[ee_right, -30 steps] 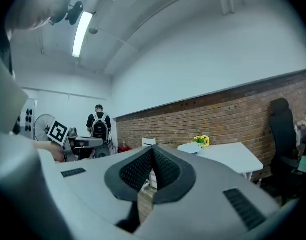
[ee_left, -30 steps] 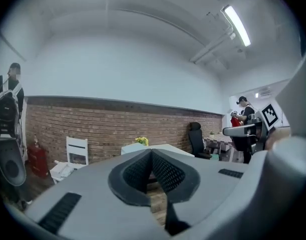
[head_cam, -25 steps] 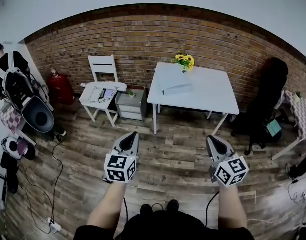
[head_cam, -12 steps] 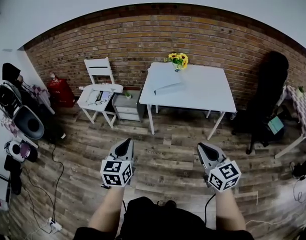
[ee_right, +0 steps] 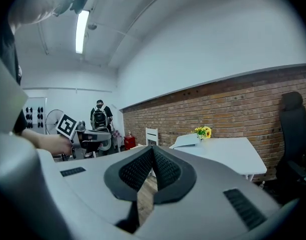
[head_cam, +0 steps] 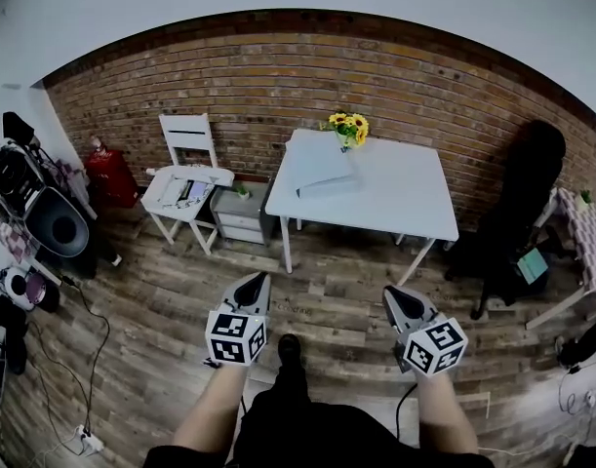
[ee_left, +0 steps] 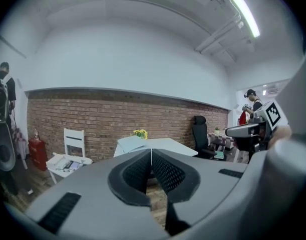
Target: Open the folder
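Folder [head_cam: 324, 172]: one item, pale blue-grey, rectangular, plain cover. Condition: closed, cover down. Location: on white table [head_cam: 395, 198], rear-left qtr as the head view shows it, close to the table's far edge. Yellow flowers [head_cam: 348, 125] stand just beside its far-right corner; contact betw. the two cannot be told. Pose: lies on its back cover, slightly askew to the table edges. Thick edge faces front and shows as a darker strip. In both gripper views the top face appears to slope, wedge-like.
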Demonstrator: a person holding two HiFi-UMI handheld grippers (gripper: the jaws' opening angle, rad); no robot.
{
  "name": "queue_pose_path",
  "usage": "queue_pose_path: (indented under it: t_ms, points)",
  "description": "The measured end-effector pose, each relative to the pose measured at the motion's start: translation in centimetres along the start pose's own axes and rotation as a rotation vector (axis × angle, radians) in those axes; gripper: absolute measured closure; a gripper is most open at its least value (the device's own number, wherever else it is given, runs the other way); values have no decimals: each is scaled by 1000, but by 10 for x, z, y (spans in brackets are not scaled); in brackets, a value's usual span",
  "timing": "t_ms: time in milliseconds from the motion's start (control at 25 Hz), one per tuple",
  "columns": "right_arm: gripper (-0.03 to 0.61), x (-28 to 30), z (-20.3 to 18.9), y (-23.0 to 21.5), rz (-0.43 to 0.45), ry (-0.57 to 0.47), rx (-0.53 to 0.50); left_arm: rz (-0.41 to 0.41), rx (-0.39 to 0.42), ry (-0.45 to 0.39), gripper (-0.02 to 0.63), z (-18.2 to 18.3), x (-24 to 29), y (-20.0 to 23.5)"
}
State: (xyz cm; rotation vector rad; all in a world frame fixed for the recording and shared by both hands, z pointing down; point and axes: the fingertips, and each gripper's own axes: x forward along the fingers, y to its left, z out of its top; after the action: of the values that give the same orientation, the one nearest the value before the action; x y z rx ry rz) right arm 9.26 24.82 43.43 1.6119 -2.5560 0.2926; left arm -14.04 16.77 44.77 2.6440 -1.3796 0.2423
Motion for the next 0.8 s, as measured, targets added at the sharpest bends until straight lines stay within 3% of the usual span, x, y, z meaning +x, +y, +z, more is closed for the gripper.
queue_pose_path:
  t_ms: [440, 800]
  points:
    - [565, 108, 15, -96, -109, 79, 50, -90, -18, -8, 594, 24, 163, 57]
    - [565, 202, 27, -132, -128, 122, 98, -141, 3, 37, 594, 40, 251, 107]
